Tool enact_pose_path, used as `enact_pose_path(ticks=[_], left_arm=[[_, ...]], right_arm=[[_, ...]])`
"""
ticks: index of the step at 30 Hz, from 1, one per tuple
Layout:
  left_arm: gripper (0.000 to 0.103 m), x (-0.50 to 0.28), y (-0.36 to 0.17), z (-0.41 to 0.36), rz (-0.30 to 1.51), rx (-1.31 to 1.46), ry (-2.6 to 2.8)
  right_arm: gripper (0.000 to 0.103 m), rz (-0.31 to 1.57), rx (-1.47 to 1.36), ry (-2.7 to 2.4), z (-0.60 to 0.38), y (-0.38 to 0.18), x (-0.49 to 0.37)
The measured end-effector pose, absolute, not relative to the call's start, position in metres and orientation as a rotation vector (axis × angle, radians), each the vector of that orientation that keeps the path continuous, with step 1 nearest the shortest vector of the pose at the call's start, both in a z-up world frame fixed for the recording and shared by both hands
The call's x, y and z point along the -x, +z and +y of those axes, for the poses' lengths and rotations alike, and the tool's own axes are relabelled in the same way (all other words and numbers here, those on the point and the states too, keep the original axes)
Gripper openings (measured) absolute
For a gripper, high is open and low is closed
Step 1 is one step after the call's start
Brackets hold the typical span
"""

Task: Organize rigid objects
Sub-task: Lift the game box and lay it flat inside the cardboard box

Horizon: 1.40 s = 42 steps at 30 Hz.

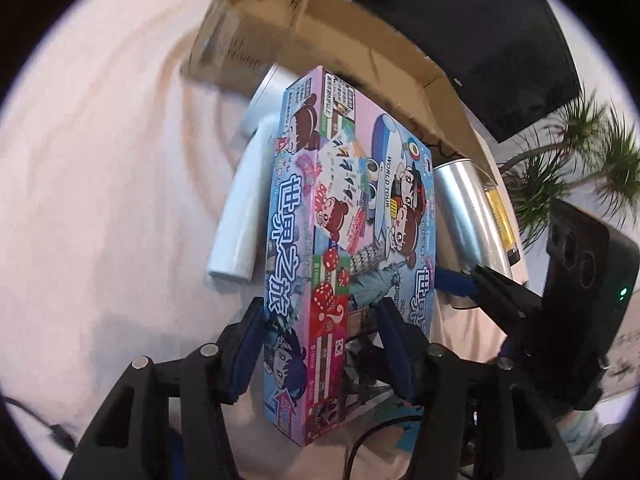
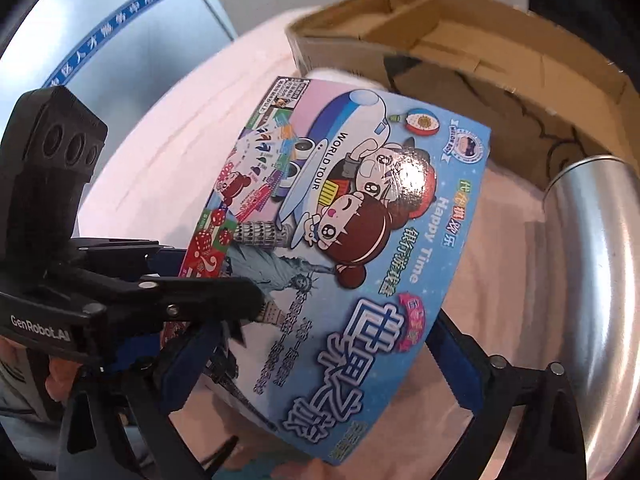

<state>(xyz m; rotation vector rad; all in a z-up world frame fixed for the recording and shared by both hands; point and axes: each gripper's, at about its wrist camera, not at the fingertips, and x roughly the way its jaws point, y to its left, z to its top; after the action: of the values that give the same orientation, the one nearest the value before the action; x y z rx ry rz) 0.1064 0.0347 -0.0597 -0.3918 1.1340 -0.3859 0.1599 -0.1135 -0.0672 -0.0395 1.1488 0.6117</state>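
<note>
A colourful board-game box point(image 1: 344, 240) with cartoon children and "WORLD TOUR" print is held above the pink cloth. My left gripper point(image 1: 320, 344) is shut on its near end, pinching its thin sides. My right gripper point(image 2: 320, 344) is shut across the box's wide face point(image 2: 352, 232). The right gripper also shows in the left wrist view point(image 1: 476, 284) at the box's right edge. The left gripper shows at the left of the right wrist view point(image 2: 192, 280).
An open cardboard box point(image 2: 480, 60) stands behind on the pink cloth point(image 1: 100, 160). A silver metal can point(image 2: 600, 260) lies to the right, a white roll point(image 1: 244, 204) to the left. A yellow item point(image 1: 500, 216) lies beside the can. A potted plant point(image 1: 580, 152) and dark monitor point(image 1: 480, 32) are behind.
</note>
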Motion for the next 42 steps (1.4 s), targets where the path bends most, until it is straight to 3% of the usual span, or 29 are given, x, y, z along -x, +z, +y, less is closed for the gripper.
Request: enact_pose_path(ticks=[4, 8, 13, 21, 23, 24, 29, 30, 33, 38, 39, 40, 41, 42], left_arm=[[0.055, -0.104, 0.0, 0.021, 0.989, 0.258, -0.378], [0.055, -0.156, 0.073, 0.012, 0.826, 0.138, -0.412], [0.055, -0.258, 0.099, 0.013, 0.861, 0.101, -0.427], [0.054, -0.354, -0.003, 0.012, 1.141, 0.21, -0.425], [0.044, -0.352, -0.019, 0.004, 1.164, 0.166, -0.401], [0.044, -0.35, -0.02, 0.002, 1.161, 0.153, -0.378], [0.045, -0.329, -0.001, 0.009, 1.109, 0.106, -0.376], [0.045, -0.321, 0.006, 0.01, 1.074, 0.063, -0.362], [0.046, -0.298, 0.025, 0.024, 0.992, 0.024, -0.339], [0.046, -0.276, 0.021, 0.039, 0.969, 0.023, -0.359], [0.046, -0.261, 0.028, 0.039, 0.927, 0.02, -0.368], [0.05, -0.25, 0.036, 0.042, 0.888, 0.023, -0.375], [0.059, -0.232, 0.047, 0.04, 0.835, 0.033, -0.374], [0.086, -0.219, 0.052, 0.037, 0.799, 0.046, -0.356]], right_arm=[[0.095, 1.021, 0.019, 0.56, -0.122, -0.023, -0.145], [0.095, 0.85, -0.023, 0.511, -0.134, 0.041, -0.176], [0.094, 0.802, -0.061, 0.491, -0.142, 0.078, -0.262], [0.084, 1.108, -0.171, 0.486, -0.166, -0.008, -0.369], [0.081, 1.173, -0.19, 0.482, -0.169, -0.034, -0.376], [0.076, 1.209, -0.201, 0.47, -0.173, -0.048, -0.377], [0.073, 1.2, -0.209, 0.501, -0.174, -0.048, -0.377], [0.062, 1.212, -0.177, 0.48, -0.171, -0.054, -0.385], [0.058, 1.247, -0.129, 0.451, -0.165, -0.062, -0.394], [0.062, 1.216, -0.162, 0.475, -0.173, -0.051, -0.381], [0.067, 1.17, -0.19, 0.474, -0.184, -0.034, -0.367], [0.08, 1.116, -0.184, 0.455, -0.195, -0.018, -0.351], [0.088, 1.03, -0.16, 0.414, -0.211, 0.005, -0.325], [0.1, 0.973, -0.143, 0.386, -0.224, 0.02, -0.302]])
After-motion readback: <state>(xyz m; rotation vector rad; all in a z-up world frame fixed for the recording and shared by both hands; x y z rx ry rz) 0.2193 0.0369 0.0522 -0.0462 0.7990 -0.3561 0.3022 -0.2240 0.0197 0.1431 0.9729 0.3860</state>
